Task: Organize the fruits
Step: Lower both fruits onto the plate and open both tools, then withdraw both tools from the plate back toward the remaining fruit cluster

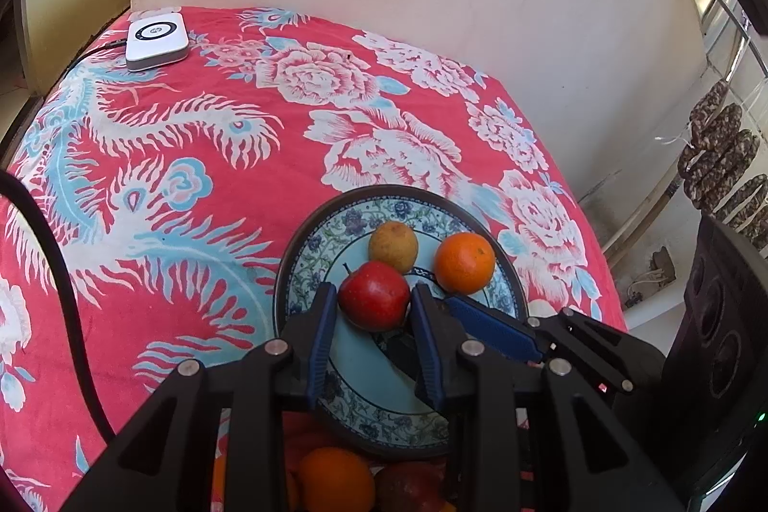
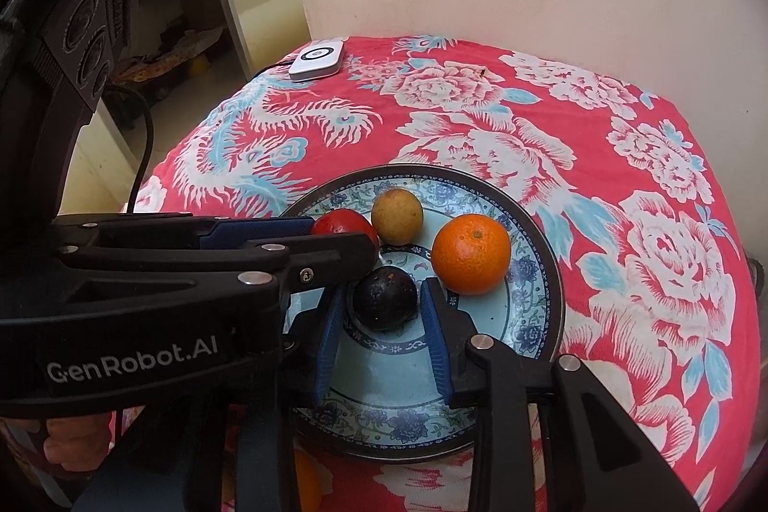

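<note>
A blue-patterned plate (image 1: 312,243) (image 2: 537,296) sits on the red floral tablecloth. On it lie a yellow-brown fruit (image 1: 392,245) (image 2: 397,216) and an orange (image 1: 464,262) (image 2: 471,254). My left gripper (image 1: 372,296) holds a red apple (image 1: 374,295) between its blue pads, low over the plate; the apple also shows in the right wrist view (image 2: 343,222). My right gripper (image 2: 384,298) holds a dark purple fruit (image 2: 384,297) between its pads just above the plate. In the left wrist view only the right gripper's fingers (image 1: 494,329) show, not that fruit.
A white device (image 1: 156,37) (image 2: 318,59) with a cable lies at the table's far left corner. More fruit, an orange (image 1: 336,481) and a reddish one (image 1: 408,488), sits below the left gripper at the near edge. A wall stands behind the table.
</note>
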`<state>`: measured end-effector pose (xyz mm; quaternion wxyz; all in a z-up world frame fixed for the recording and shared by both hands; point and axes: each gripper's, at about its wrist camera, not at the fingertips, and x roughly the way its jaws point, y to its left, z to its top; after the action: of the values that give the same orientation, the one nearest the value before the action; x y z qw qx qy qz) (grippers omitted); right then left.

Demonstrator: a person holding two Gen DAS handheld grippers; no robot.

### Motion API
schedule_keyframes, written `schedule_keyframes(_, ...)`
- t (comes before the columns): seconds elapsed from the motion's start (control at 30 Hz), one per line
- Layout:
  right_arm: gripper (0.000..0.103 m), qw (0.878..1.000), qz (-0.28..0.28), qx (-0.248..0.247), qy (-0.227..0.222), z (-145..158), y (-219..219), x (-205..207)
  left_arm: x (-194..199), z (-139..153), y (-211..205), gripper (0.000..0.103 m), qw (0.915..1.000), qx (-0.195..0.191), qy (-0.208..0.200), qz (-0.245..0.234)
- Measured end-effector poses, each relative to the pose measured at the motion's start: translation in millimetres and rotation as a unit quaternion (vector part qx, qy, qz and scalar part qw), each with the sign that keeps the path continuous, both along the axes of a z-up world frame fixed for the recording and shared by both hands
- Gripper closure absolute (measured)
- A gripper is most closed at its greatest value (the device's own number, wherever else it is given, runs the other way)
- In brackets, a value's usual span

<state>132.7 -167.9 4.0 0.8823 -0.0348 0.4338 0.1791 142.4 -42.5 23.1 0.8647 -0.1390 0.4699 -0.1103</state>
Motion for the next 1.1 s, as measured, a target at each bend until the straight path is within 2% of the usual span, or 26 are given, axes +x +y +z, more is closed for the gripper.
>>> schedule_keyframes(0.13,0.066,1.000,0.001,0.000,-0.003,2,0,-2,-1,3,1,0.066,1.0000,-0.001,0.000,0.004)
schedule_keyframes(1.1,0.065,0.999,-0.021,0.014,-0.020,21,-11,-33,-48,27,16,0.065,0.9993,0.029,-0.019,0.015)
